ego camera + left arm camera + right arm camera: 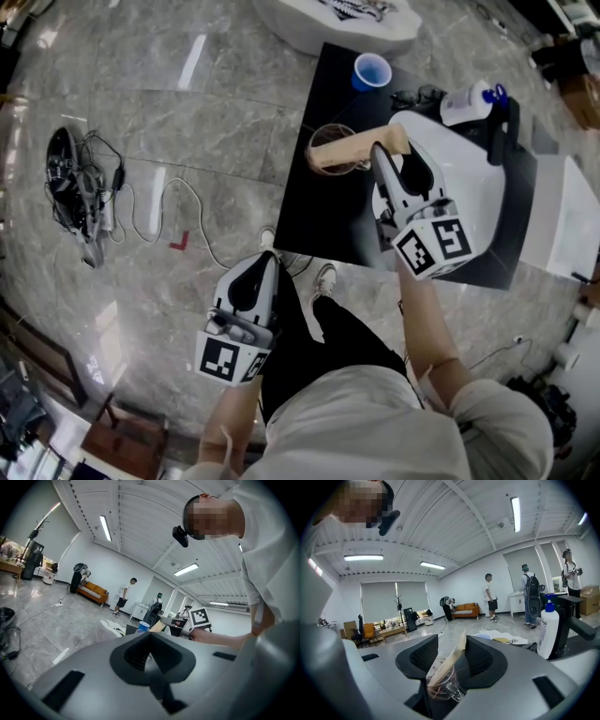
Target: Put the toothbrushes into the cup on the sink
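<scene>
- Beige toothbrush (356, 150): tilted in clear cup (443, 686), upper end jutting past the rim toward right gripper (386, 155).
- Clear cup: upright on black countertop (319, 216), just beside white sink (487, 187).
- Right gripper: jaws wide apart either side of toothbrush, not clamping.
- Left gripper (270, 264): jaws together, empty, over floor (187, 112), well apart from cup.

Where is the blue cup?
Head view: the blue cup sits at the black table's far end, beyond the clear cup, left of the pump bottle.
</scene>
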`<action>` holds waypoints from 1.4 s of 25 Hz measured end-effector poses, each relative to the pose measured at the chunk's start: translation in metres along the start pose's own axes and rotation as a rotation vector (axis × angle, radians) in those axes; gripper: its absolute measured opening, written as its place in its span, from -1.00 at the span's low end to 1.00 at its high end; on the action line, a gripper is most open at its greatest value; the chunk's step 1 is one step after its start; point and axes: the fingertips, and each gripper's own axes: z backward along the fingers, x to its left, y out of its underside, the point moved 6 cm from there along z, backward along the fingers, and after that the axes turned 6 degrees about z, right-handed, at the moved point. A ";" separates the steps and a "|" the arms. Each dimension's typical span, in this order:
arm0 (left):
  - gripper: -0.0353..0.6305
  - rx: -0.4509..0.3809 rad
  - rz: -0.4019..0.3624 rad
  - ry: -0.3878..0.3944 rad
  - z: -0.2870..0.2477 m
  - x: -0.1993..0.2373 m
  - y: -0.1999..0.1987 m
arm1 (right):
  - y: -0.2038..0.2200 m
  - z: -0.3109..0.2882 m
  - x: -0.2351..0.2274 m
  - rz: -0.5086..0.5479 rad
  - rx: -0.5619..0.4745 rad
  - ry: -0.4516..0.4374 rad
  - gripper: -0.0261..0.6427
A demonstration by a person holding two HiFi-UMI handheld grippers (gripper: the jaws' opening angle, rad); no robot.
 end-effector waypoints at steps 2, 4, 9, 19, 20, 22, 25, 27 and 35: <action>-0.88 -0.004 0.005 0.003 -0.003 -0.002 0.000 | 0.003 0.001 -0.003 -0.003 0.008 0.005 -0.35; -0.88 -0.008 0.006 0.003 -0.004 -0.002 0.000 | 0.007 0.003 -0.006 -0.006 0.019 0.012 -0.32; -0.88 -0.016 -0.006 0.001 -0.008 -0.005 -0.003 | 0.012 0.011 -0.018 0.002 0.039 0.035 -0.27; -0.88 -0.035 -0.064 0.012 -0.011 -0.029 -0.012 | -0.002 0.042 -0.021 0.004 0.028 0.034 -0.25; -0.88 -0.040 -0.072 0.015 -0.011 -0.033 -0.015 | -0.004 0.047 -0.021 0.004 0.028 0.031 -0.25; -0.88 -0.056 -0.088 0.015 -0.009 -0.043 -0.023 | -0.011 0.056 -0.020 0.002 0.023 0.023 -0.25; -0.88 -0.085 -0.115 0.000 0.000 -0.053 -0.034 | -0.022 0.070 -0.017 -0.004 0.010 0.009 -0.25; -0.88 -0.106 -0.132 -0.014 0.006 -0.059 -0.040 | -0.029 0.080 -0.016 -0.006 -0.003 0.001 -0.25; -0.88 -0.164 -0.160 -0.037 0.028 -0.093 -0.047 | -0.055 0.117 -0.009 0.010 -0.042 -0.023 -0.26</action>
